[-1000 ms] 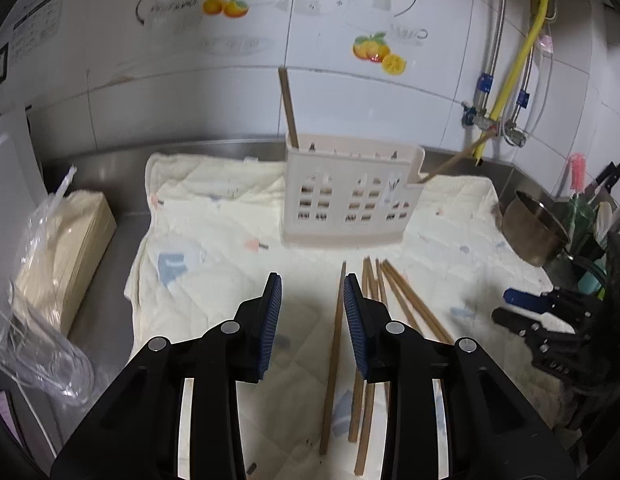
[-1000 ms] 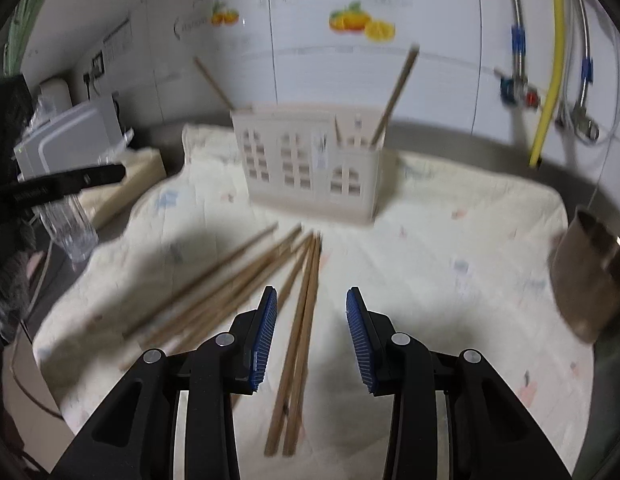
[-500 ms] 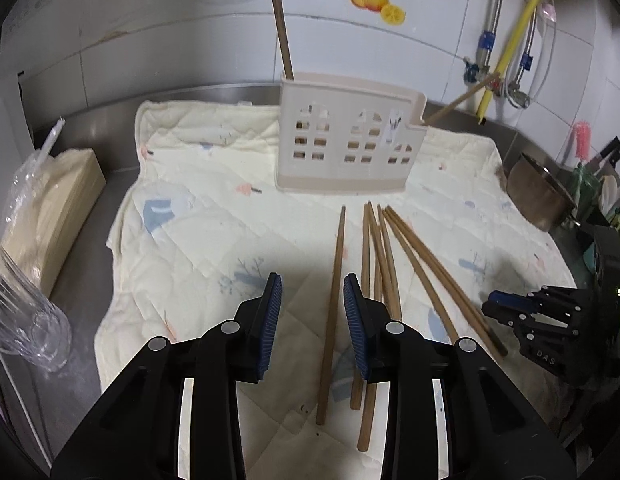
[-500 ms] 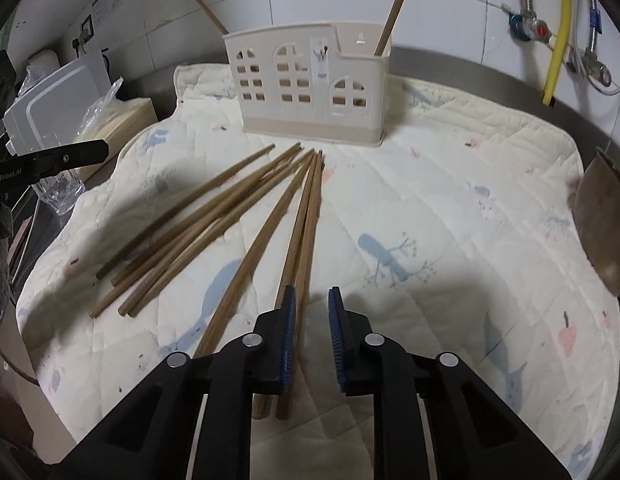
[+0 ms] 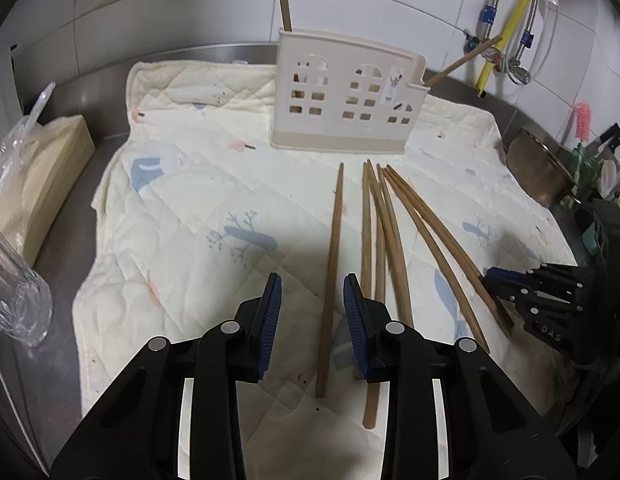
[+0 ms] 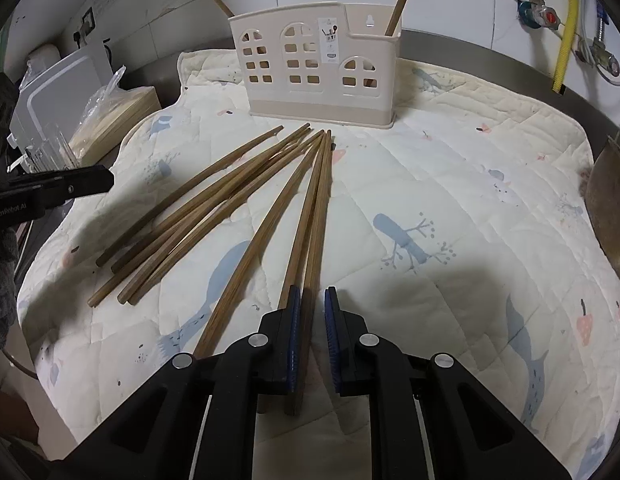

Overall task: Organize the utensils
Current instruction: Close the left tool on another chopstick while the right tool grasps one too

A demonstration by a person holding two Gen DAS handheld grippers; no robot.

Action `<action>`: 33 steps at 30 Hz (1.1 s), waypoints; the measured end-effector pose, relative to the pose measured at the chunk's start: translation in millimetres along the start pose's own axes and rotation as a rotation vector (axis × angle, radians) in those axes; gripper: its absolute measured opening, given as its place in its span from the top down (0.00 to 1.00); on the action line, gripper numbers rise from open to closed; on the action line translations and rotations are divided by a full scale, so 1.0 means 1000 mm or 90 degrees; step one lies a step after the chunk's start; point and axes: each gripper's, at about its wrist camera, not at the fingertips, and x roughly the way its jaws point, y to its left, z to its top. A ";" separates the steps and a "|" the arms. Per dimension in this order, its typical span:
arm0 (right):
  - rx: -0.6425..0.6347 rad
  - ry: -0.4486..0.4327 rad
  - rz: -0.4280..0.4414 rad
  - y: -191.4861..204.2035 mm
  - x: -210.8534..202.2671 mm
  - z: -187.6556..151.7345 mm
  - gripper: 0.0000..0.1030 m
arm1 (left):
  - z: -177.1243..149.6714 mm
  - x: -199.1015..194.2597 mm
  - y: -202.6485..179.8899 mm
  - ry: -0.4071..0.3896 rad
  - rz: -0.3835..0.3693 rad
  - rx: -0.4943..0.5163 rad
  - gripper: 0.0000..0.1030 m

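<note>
Right gripper jaws just been closing – nearly together around one chopstick (contact unclear). Left gripper spread, straddling a separate chopstick. Remaining chopsticks loose on quilted cloth, before the holder.

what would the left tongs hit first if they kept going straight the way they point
Probably the lone chopstick lying between the open left tongs, then the quilted mat under it. Depth is hard to judge; the holder stands farther off.
</note>
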 end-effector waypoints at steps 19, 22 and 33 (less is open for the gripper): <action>0.016 -0.004 -0.019 -0.007 0.001 -0.006 0.93 | -0.017 0.043 -0.005 0.058 -0.012 0.003 0.85; 0.016 -0.006 -0.019 -0.007 0.001 -0.006 0.93 | -0.018 0.044 -0.009 0.056 0.001 0.020 0.89; 0.009 -0.026 -0.027 -0.008 -0.008 -0.002 0.93 | -0.008 0.028 -0.016 0.033 -0.001 0.039 0.94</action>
